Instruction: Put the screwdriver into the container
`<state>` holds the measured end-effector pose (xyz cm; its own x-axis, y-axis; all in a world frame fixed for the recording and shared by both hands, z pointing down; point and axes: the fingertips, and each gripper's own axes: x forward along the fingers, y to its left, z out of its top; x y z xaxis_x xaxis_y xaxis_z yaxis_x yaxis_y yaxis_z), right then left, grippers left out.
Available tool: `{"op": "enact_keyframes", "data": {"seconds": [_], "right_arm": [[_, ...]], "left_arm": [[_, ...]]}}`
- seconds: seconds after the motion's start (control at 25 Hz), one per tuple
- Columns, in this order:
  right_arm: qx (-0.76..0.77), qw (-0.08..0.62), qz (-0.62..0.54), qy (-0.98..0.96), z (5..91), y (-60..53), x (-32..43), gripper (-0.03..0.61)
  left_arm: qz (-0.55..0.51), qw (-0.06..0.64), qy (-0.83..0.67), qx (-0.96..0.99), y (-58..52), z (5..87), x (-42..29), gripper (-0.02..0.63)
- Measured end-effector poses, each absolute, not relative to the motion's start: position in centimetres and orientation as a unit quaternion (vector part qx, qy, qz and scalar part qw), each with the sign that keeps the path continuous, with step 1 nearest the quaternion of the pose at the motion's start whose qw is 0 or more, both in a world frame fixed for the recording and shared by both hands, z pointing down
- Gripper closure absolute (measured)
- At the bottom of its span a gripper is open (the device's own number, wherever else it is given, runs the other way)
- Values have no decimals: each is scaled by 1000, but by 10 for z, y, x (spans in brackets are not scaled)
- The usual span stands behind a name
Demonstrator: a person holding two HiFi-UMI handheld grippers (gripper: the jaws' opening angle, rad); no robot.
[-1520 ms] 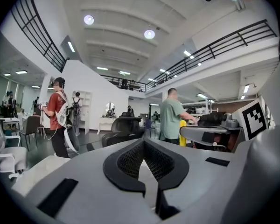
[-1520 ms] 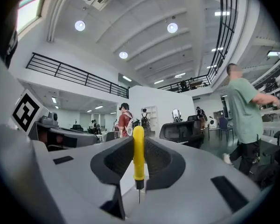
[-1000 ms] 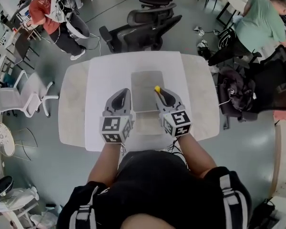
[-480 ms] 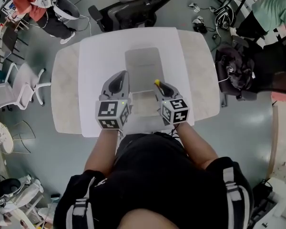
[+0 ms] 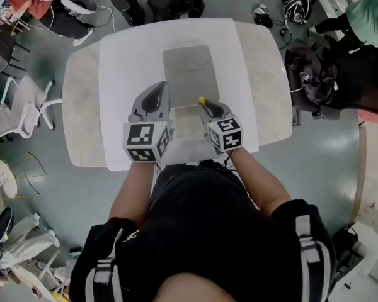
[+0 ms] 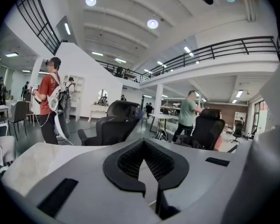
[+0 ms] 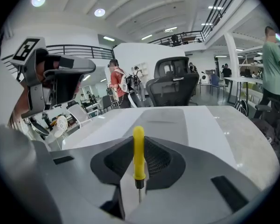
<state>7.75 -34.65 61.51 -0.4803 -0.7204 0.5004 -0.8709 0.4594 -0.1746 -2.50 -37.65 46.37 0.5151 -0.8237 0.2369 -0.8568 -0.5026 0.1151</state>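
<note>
Head view: the screwdriver (image 5: 202, 100) is held in the right gripper (image 5: 208, 108) over the near middle of the table (image 5: 113, 74), yellow handle pointing away from the person. The grey container (image 5: 188, 68) lies just beyond it, toward the far edge. The left gripper (image 5: 155, 98) is held alongside.

Left gripper view: the jaws are seen pressed together, with nothing between them.

Right gripper view: the jaws are closed on the screwdriver about where handle meets shaft, and the handle stands clear above them. The tool is judged light and stiff. Its smooth handle may slip, and a grip on the thin shaft may let it pivot, so the handle is judged the safer hold.
</note>
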Motion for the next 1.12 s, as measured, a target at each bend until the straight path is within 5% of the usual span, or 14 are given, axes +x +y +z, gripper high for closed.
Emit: {"op": "enact_keyframes", "data": {"seconds": [1.12], "right_arm": [[225,495,109,-832,721,-307,16,512]], "left_arm": [[70,126,-537,831,-375,478,-78,607]]}}
